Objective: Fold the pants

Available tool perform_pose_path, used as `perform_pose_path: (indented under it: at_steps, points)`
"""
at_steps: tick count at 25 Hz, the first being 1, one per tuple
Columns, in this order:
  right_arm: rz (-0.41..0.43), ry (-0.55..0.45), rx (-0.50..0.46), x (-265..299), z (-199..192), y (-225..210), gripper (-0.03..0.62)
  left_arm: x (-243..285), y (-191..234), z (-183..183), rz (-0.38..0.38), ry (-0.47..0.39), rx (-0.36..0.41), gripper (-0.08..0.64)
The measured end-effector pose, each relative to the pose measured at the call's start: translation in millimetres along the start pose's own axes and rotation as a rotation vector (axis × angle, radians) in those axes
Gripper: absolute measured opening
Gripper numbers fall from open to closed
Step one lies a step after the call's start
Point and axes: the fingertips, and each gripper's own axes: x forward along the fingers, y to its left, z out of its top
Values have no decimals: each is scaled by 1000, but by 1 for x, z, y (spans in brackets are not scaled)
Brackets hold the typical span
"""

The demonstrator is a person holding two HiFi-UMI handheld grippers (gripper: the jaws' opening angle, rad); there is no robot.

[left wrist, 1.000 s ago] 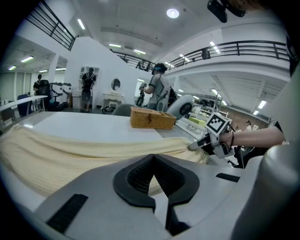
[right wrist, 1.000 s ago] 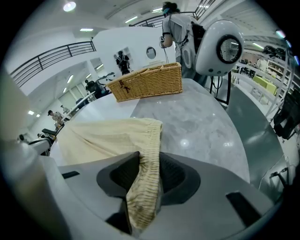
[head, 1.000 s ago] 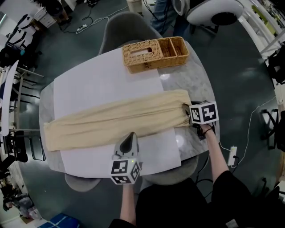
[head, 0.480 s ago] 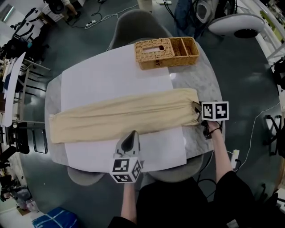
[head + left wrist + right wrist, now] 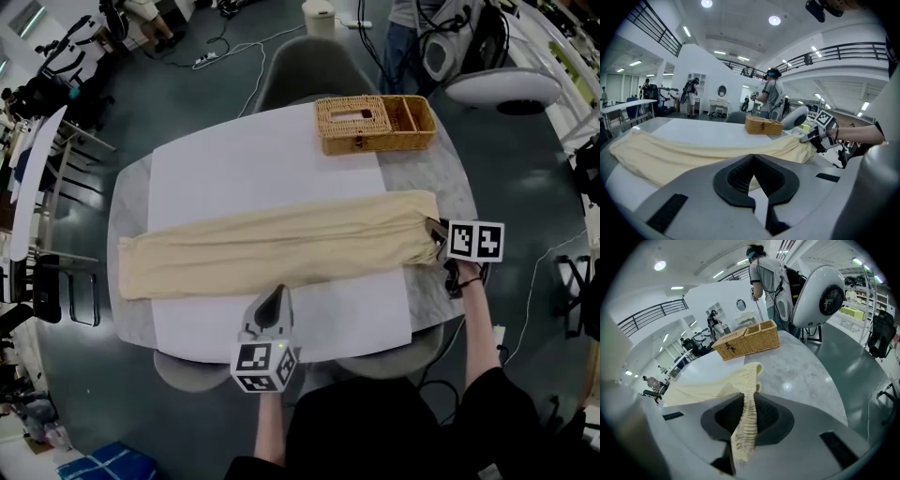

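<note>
Cream pants [image 5: 281,246] lie stretched left to right across a white sheet [image 5: 244,169] on the table. My right gripper [image 5: 437,232] is at their right end, shut on the ribbed waistband [image 5: 746,394]; its jaws [image 5: 743,420] have just been closing with that band between them. The waistband end hangs slightly raised off the table. My left gripper [image 5: 271,298] hovers over the sheet near the front edge, just short of the pants' near side, shut and holding nothing. In the left gripper view the pants [image 5: 670,154] spread out beyond its jaws [image 5: 754,187].
A wicker basket [image 5: 377,124] with compartments stands at the far right of the marble table [image 5: 422,183]. A grey chair [image 5: 305,70] is behind the table, and another seat [image 5: 183,370] is tucked under the near edge. A person [image 5: 771,275] stands beyond the basket.
The right gripper has shut on the waistband and lifted that end a little. The left gripper has slid leftwards along the table's front. The pants otherwise lie as before.
</note>
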Motion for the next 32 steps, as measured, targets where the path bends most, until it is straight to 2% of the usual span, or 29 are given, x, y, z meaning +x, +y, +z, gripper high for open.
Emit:
perform_pose_path:
  at_steps: [10, 21, 24, 29, 32]
  points:
    - [-28, -53, 22, -36, 20, 62, 58, -44, 57, 10, -26, -38, 22, 14]
    - [90, -136, 84, -67, 37, 138, 58, -79, 99, 7, -37, -59, 37, 14]
    - [138, -168, 89, -77, 45, 155, 58, -83, 102, 5, -30, -56, 68, 14]
    - [172, -187, 88, -97, 58, 174, 57, -91, 98, 8, -22, -71, 69, 14]
    - [233, -196, 106, -106, 63, 182, 58, -98, 92, 9, -6, -80, 66, 14]
